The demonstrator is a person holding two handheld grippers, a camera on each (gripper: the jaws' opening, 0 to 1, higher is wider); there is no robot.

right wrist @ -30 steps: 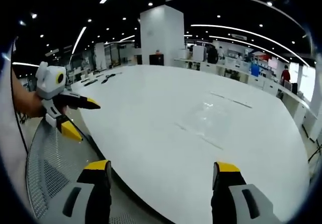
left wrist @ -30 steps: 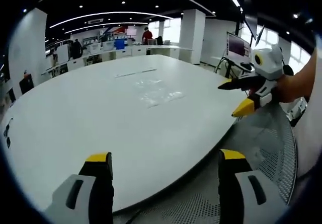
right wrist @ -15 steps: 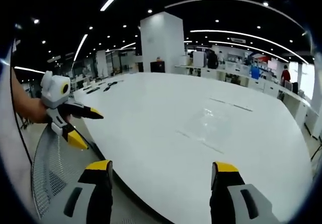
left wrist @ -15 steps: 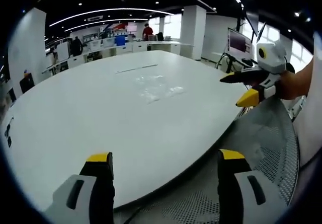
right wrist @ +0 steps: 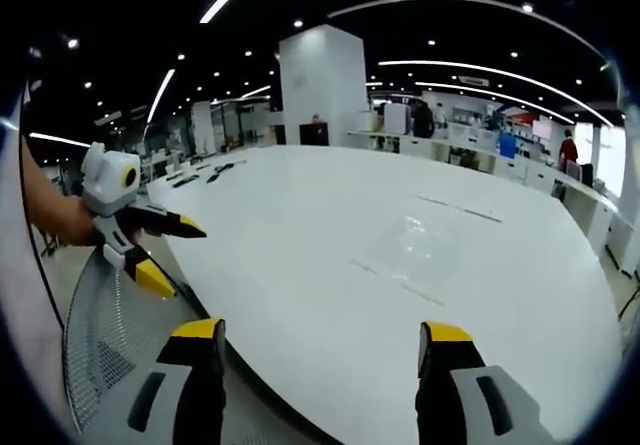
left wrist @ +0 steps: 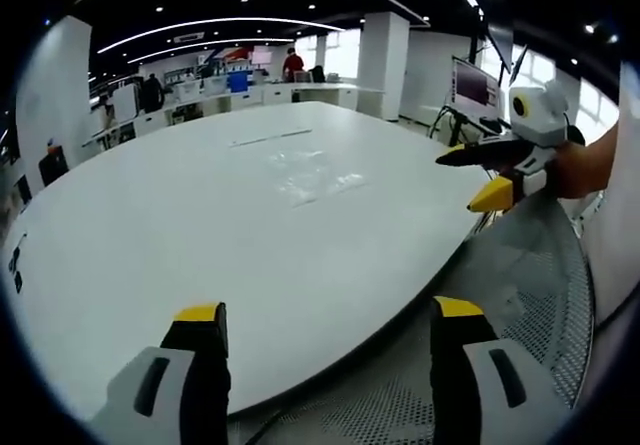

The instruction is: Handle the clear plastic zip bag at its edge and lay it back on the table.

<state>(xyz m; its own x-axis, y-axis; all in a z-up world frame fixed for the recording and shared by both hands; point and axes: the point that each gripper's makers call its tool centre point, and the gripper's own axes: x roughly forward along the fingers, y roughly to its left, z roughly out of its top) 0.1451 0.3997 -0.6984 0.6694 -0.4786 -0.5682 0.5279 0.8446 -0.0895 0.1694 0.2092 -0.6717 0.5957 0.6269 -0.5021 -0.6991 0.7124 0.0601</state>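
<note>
The clear plastic zip bag lies flat on the big white table, far from both grippers; in the right gripper view the bag is a faint glossy patch. My left gripper stands open over the table's near edge with nothing between its jaws. It also enters the right gripper view at the left, held by a hand. My right gripper is open and empty above the table's edge. In the left gripper view it hangs at the right, jaws apart.
A grey mesh chair sits under the grippers by the table's edge. A thin strip lies beyond the bag. Desks, pillars and people stand far behind. A monitor stands at the right.
Both views shifted slightly as my hands rose a little; the bag and table have not moved, and both grippers stay open.
</note>
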